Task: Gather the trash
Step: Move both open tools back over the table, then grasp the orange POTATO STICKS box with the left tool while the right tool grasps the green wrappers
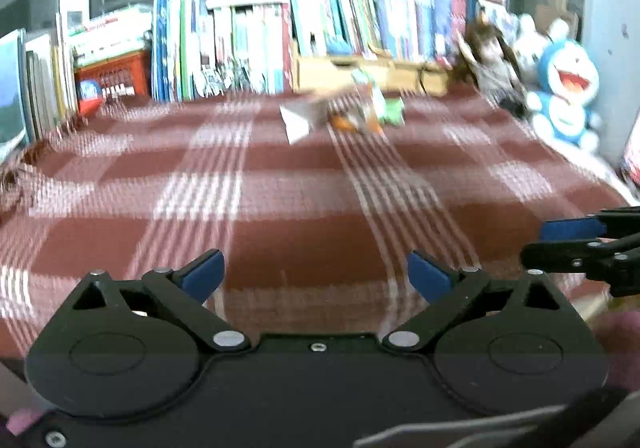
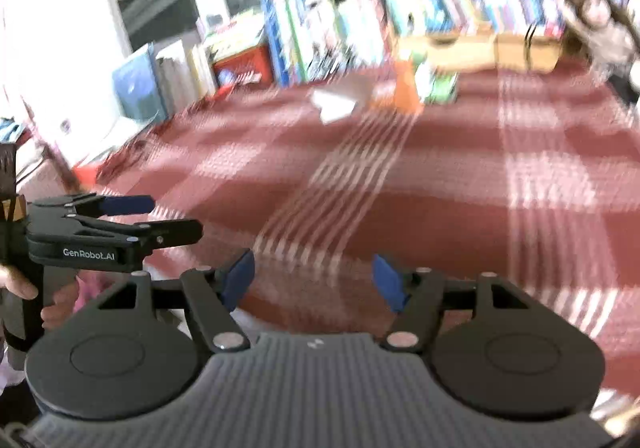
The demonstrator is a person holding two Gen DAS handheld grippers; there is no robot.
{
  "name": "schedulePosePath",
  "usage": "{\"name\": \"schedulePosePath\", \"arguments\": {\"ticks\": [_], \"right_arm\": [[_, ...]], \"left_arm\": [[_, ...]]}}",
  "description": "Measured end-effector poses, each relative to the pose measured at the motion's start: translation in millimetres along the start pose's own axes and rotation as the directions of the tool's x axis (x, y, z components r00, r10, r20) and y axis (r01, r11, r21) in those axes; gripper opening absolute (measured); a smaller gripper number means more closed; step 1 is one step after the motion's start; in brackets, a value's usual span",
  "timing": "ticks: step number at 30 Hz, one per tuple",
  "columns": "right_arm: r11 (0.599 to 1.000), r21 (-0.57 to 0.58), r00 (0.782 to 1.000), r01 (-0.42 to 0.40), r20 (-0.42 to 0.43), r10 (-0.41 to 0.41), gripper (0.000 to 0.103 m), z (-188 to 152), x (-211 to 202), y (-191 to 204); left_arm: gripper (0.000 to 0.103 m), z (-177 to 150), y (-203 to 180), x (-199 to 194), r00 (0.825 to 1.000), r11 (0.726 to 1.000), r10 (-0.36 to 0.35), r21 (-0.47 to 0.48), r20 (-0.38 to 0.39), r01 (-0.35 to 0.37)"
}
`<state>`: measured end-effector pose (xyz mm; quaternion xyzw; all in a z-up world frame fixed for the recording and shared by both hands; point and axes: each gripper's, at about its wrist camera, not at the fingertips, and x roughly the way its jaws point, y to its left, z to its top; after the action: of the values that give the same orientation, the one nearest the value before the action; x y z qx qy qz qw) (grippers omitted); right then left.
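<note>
your left gripper (image 1: 316, 276) and right gripper (image 2: 314, 280) both hang with jaws apart and empty over the near checked cloth (image 1: 280, 187), because the trash, a white paper (image 1: 296, 121) beside an orange wrapper (image 1: 352, 119), lies far off by the books (image 1: 248, 43).

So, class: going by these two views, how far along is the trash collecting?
Done: nothing visibly collected; no bin shows. In hand: nothing, as the left claw and right claw are both open and empty above the plaid cloth. Left: the white paper and blurred orange and green scraps near the books.
</note>
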<state>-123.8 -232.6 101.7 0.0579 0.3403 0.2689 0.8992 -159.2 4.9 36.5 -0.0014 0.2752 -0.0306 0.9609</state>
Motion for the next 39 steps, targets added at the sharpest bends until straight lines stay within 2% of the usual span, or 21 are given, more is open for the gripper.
{"name": "schedulePosePath", "arguments": {"ticks": [3, 8, 13, 16, 19, 22, 25, 28, 31, 37, 38, 39], "right_arm": [[0.997, -0.013, 0.996, 0.071, 0.061, -0.07, 0.078, 26.2, 3.7, -8.9], [0.987, 0.052, 0.982, 0.15, 0.109, -0.155, 0.079, 64.1, 22.2, -37.7], [0.966, 0.164, 0.97, 0.198, 0.106, -0.217, 0.08, 103.5, 55.0, -83.6], [0.95, 0.229, 0.967, 0.213, 0.087, -0.238, 0.08, 121.3, 79.4, -109.0], [0.936, 0.281, 0.966, 0.211, 0.086, -0.243, 0.08, 133.6, 100.9, -131.7], [0.921, 0.332, 0.966, 0.204, 0.082, -0.244, 0.08, 141.3, 118.1, -149.2], [0.91, 0.367, 0.968, 0.194, 0.079, -0.238, 0.08, 148.2, 133.4, -163.1], [0.905, 0.383, 0.97, 0.187, 0.073, -0.232, 0.08, 154.1, 150.4, -174.8], [0.902, 0.391, 0.972, 0.182, 0.067, -0.225, 0.081, 159.4, 164.1, -181.8], [0.912, 0.373, 0.978, 0.168, 0.055, -0.202, 0.083, 171.2, 191.4, -187.2], [0.916, 0.362, 0.978, 0.172, 0.052, -0.204, 0.083, 173.5, 196.1, -186.2], [0.92, 0.35, 0.977, 0.178, 0.048, -0.208, 0.084, 176.0, 201.7, -184.9]], "left_arm": [[0.098, 28.1, 7.2, 15.8, 0.998, 1.0, 0.01, -0.023, 0.061, -0.009], [0.099, 77.2, 15.3, 56.5, 0.991, 0.999, 0.0, -0.05, 0.137, 0.007], [0.1, 109.8, -0.9, 103.8, 0.98, 0.998, 0.062, 0.021, 0.191, -0.067], [0.1, 122.2, -8.7, 136.7, 0.981, 0.998, 0.057, 0.019, 0.188, -0.061], [0.1, 131.4, -11.8, 164.2, 0.981, 1.0, 0.029, -0.014, 0.19, -0.027], [0.1, 134.1, -17.7, 180.4, 0.974, 1.0, -0.005, 0.023, 0.225, 0.0], [0.1, 137.3, -33.7, 198.4, 0.968, 0.993, -0.019, 0.113, 0.251, -0.01], [0.101, 137.0, -46.5, 217.6, 0.971, 0.987, -0.029, 0.162, 0.237, -0.01], [0.101, 135.7, -56.2, 240.5, 0.977, 0.978, -0.025, 0.208, 0.211, -0.02], [0.1, 128.8, -72.6, 272.0, 0.974, 0.951, 0.011, 0.299, 0.225, -0.08], [0.096, 128.8, -73.0, 276.8, 0.975, 0.949, 0.006, 0.307, 0.22, -0.075], [0.08, 128.4, -72.8, 280.2, 0.978, 0.949, -0.003, 0.31, 0.209, -0.063]]}}
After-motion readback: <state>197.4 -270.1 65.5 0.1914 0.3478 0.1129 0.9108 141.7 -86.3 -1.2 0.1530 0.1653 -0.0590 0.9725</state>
